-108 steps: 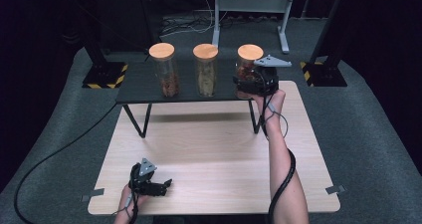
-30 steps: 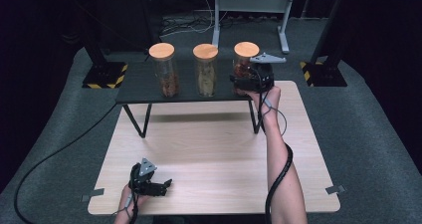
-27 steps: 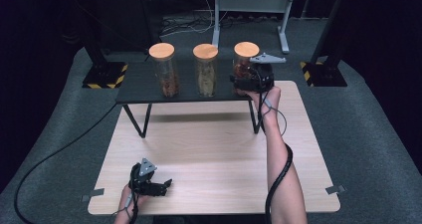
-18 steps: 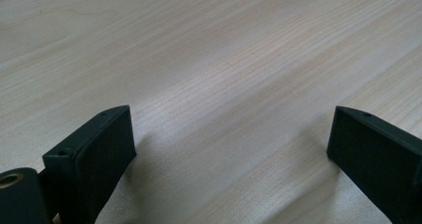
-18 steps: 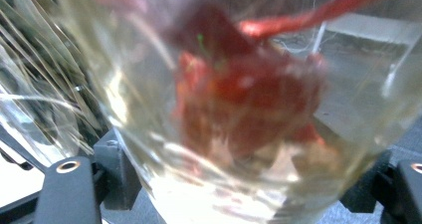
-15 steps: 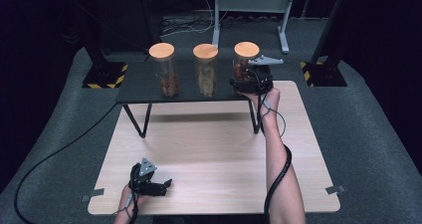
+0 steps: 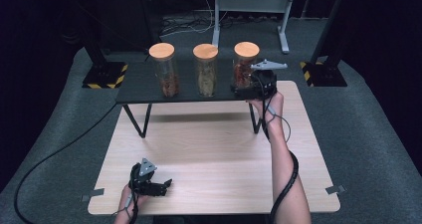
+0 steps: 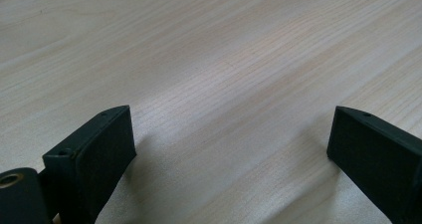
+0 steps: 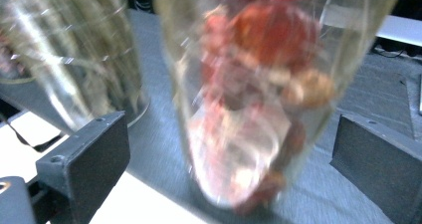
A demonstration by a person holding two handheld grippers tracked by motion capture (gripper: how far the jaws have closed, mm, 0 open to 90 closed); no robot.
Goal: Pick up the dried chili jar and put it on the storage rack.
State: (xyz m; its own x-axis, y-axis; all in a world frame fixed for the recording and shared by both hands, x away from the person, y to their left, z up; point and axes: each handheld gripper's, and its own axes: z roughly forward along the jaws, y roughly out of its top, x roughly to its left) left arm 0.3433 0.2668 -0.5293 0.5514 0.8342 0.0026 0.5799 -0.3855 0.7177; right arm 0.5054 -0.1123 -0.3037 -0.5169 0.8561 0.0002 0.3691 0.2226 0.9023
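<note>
In the high view, the right gripper (image 7: 245,89) sits right of centre in the upper half of the frame, at the rightmost tall glass jar with a wooden lid and red contents (image 7: 245,64), which stands on the right end of the dark raised shelf (image 7: 139,84). Its jaws have just been opening; in the right gripper view they stand apart on either side of the jar (image 9: 249,94) (blurred there), pads clear of the glass. Low and left of centre in the high view, the left gripper (image 7: 149,184) rests on the light wooden table (image 7: 209,154), its jaws wide apart around nothing.
</note>
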